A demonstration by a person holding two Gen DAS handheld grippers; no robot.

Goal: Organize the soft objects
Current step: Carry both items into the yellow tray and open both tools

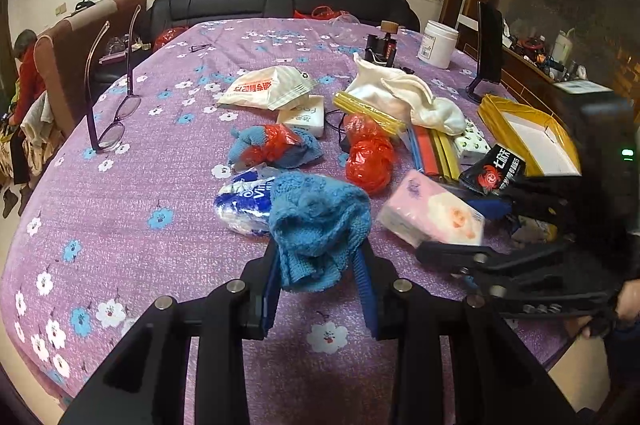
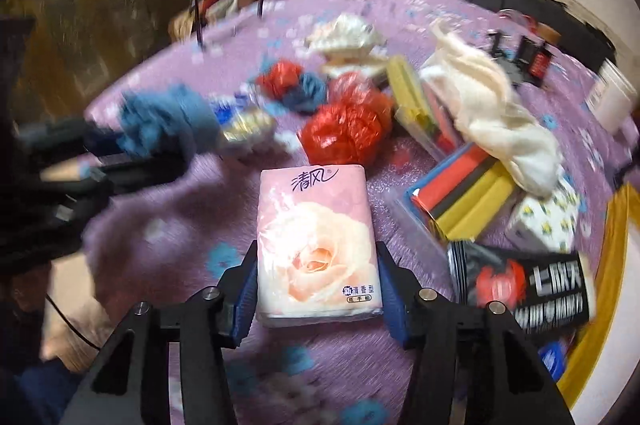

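Note:
My left gripper [image 1: 319, 250] is shut on a blue knitted cloth [image 1: 316, 221], which bunches up above the blue pads over the purple flowered tablecloth [image 1: 120, 225]. In the right wrist view the same cloth [image 2: 168, 121] and left gripper [image 2: 160, 149] appear blurred at the left. A pink tissue pack [image 2: 316, 237] printed with a rose sits lengthwise between the fingers of my right gripper [image 2: 316, 253], and both pads touch its sides. The left wrist view shows that pack [image 1: 432, 213] at the right, with the right gripper [image 1: 472, 221] around it.
A red plastic bag [image 1: 368, 157], a white cloth [image 1: 400, 97], a blue cloth with red plastic [image 1: 276, 145], a blue-white tissue pack [image 1: 240, 203] and a white packet [image 1: 268, 87] lie mid-table. An open yellow box [image 1: 532, 129], black packet [image 1: 496, 169], coloured sticks [image 1: 436, 149], eyeglasses [image 1: 116, 121] and white jar [image 1: 438, 43] stand around.

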